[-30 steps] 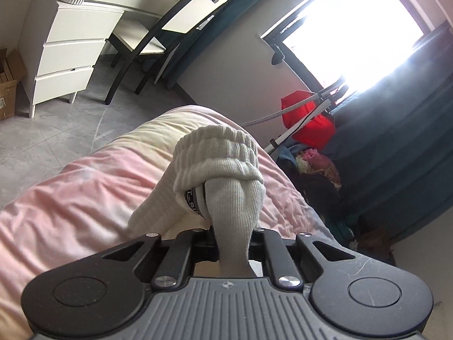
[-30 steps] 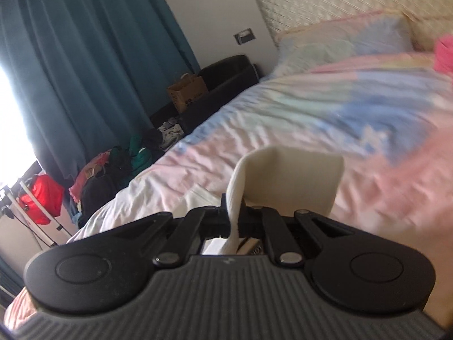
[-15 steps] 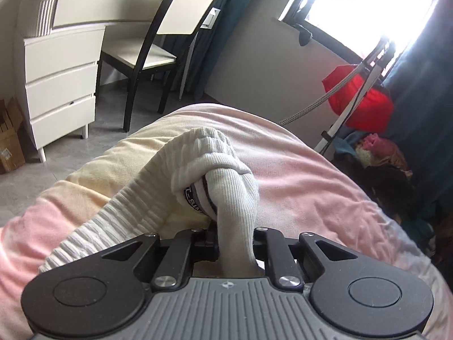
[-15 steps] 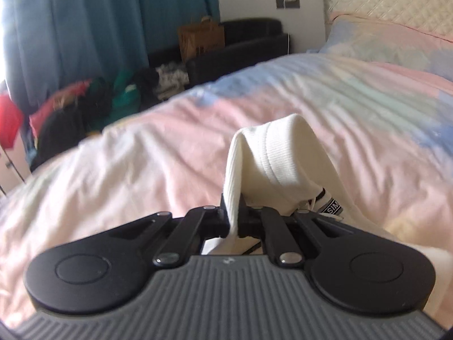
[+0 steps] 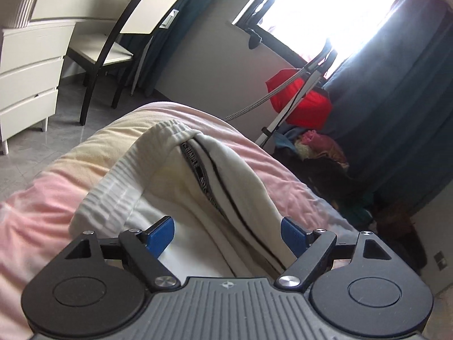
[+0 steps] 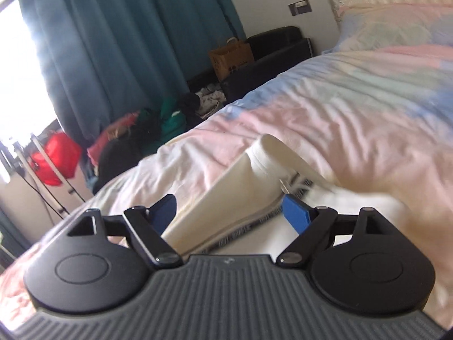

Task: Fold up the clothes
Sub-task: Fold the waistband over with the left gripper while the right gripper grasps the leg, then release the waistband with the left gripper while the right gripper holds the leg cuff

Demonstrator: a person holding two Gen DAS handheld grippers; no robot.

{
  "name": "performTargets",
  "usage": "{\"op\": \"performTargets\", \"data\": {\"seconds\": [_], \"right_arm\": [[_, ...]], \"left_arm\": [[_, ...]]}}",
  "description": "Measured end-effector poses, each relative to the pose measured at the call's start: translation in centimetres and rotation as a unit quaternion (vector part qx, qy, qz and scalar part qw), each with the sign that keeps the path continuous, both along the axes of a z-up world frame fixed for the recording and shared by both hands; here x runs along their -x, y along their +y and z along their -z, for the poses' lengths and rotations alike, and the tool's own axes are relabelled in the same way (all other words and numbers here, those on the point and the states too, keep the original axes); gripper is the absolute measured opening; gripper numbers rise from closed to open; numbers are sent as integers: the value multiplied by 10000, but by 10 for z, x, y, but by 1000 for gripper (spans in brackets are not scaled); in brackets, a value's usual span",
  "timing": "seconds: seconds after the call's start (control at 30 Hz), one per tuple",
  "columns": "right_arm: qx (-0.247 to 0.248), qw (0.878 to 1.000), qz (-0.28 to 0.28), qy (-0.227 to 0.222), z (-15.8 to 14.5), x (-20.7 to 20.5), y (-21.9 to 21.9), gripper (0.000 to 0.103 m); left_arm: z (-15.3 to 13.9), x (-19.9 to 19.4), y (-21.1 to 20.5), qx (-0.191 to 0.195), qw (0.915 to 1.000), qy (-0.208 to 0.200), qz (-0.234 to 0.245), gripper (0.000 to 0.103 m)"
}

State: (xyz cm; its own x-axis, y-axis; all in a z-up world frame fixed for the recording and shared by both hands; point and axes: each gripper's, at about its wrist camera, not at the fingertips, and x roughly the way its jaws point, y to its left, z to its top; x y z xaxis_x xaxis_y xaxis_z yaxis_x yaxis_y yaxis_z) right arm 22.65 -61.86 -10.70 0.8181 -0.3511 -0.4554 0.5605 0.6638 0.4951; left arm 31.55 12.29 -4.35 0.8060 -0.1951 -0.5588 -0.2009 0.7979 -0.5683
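A cream-white garment [image 5: 226,175] with ribbed cuffs and a dark lettered stripe lies folded on the pastel bedspread [image 5: 51,212]. My left gripper [image 5: 228,233] stands open just above it, blue pads [image 5: 161,232] spread wide with the cloth lying loose between them. In the right wrist view the same garment [image 6: 240,195] lies in a folded ridge on the bed. My right gripper [image 6: 233,212] is open too, its blue pads [image 6: 297,215] on either side of the fold, not pinching it.
A white dresser [image 5: 28,76] and a black-and-white chair [image 5: 127,36] stand on the grey floor past the bed's end. A clothes heap [image 5: 320,147], a red bag [image 5: 300,102] and blue curtains [image 6: 127,42] sit by the window. Pillows [image 6: 396,25] lie at the headboard.
Both grippers were shut on the garment and holding it up; now both have opened and the garment has dropped onto the bed in a fold.
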Motion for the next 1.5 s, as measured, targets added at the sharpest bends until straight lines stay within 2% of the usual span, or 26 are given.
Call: {"op": "performTargets", "data": {"seconds": [0.07,0.17,0.23,0.3,0.37,0.43,0.5,0.57,0.6,0.63,0.77,0.8,0.87,0.9,0.93,1.1,1.23,1.37,1.5], "right_arm": [[-515,9985,83,-185,10,32,6,84],[-1531,9871,213,-407,37,70,9,86],[-1849,9815,248,-442,52,81,8,86],[-2069,9767,299,-481,63,88,4,85],[-2194,9730,362,-614,69,89,-4,85],[-2276,9696,319,-840,75,84,-15,70],[-2312,9696,297,-750,84,71,-27,69],[-2327,9698,203,-706,94,53,-39,67],[-2333,9698,152,-690,99,44,-45,60],[-2255,9716,138,-707,101,35,-49,54],[-2045,9775,177,-477,104,-2,-63,52],[-2036,9776,252,-481,103,-9,-66,52],[-2033,9771,417,-465,99,-16,-69,37],[-1988,9779,503,-410,96,-19,-69,23],[-1921,9792,533,-382,92,-20,-70,17],[-1709,9828,367,-602,60,-3,-65,13],[-1651,9836,137,-717,38,23,-52,12],[-1910,9781,74,-820,32,55,-32,12],[-2621,9591,107,-1065,48,94,-6,12]], "left_arm": [[-1,26,3,219,9998,-17,26,84],[12,49,10,398,9985,346,-119,84],[27,56,15,665,9954,633,-263,84],[47,58,24,1299,9870,840,-427,84],[67,56,33,1991,9743,840,-642,83],[78,50,38,2210,9692,665,-861,81],[85,38,37,2096,9720,534,-915,81],[86,24,30,1643,9815,407,-898,70],[85,17,26,1376,9859,341,-886,64],[84,12,23,1216,9879,286,-917,64],[88,-3,21,1134,9840,275,-1348,55],[88,-6,20,1121,9821,339,-1474,41],[85,-9,17,1095,9775,478,-1738,32],[81,-7,16,1086,9757,452,-1851,23],[74,-5,16,1080,9742,407,-1939,18],[30,6,36,1344,9696,15,-2043,13],[1,38,56,1420,9689,-100,-2026,13],[-21,92,91,1296,9725,-132,-1928,13],[-26,156,157,1486,9699,102,-1928,13]]}}
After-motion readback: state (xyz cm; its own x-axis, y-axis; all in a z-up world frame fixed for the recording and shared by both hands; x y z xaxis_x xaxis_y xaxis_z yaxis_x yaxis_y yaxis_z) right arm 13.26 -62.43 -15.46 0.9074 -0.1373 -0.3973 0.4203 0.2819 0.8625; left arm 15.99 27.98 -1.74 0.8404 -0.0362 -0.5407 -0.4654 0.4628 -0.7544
